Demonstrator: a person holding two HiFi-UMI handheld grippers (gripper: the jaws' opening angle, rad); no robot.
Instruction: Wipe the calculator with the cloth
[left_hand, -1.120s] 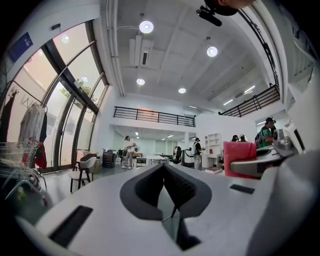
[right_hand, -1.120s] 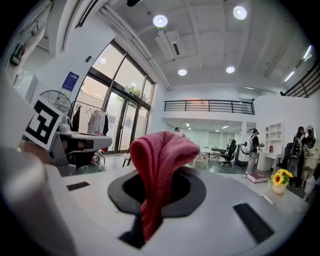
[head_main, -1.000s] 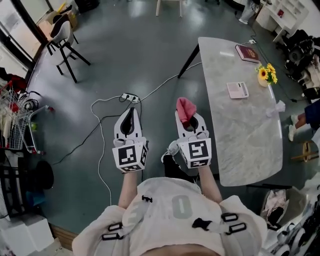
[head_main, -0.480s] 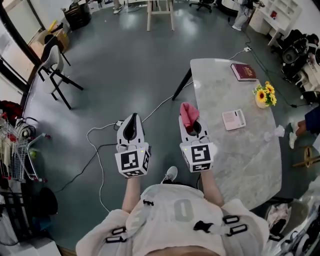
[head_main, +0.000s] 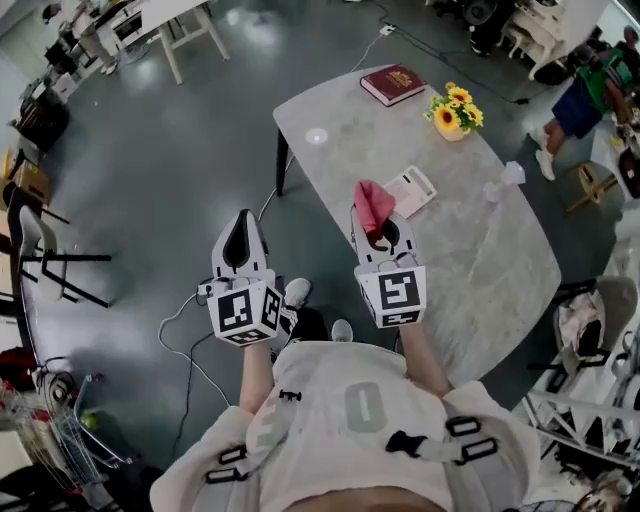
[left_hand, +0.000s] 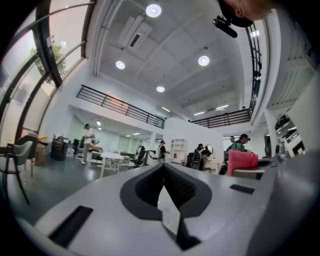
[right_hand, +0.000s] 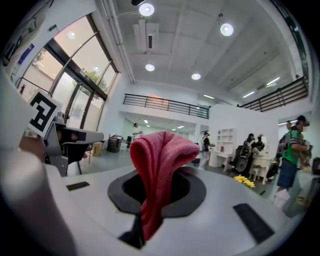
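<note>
The right gripper (head_main: 374, 234) is clamped on a pink-red cloth (head_main: 374, 205) bunched above its jaws. The left gripper (head_main: 240, 228), jaws together, holds nothing. Just beyond, the calculator (head_main: 410, 191) lies on a grey marbled table (head_main: 490, 270) with a red book (head_main: 392, 84) and yellow flowers (head_main: 453, 108). The person's shirt (head_main: 330, 385) reads "0". A glossy grey floor (head_main: 150, 170) spans an open hall.

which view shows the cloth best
The right gripper view: the cloth fills the middle, folded and pinched between the jaws of the right gripper. The head view shows it small, from above. The left gripper view catches only a pink patch at its right side.
</note>
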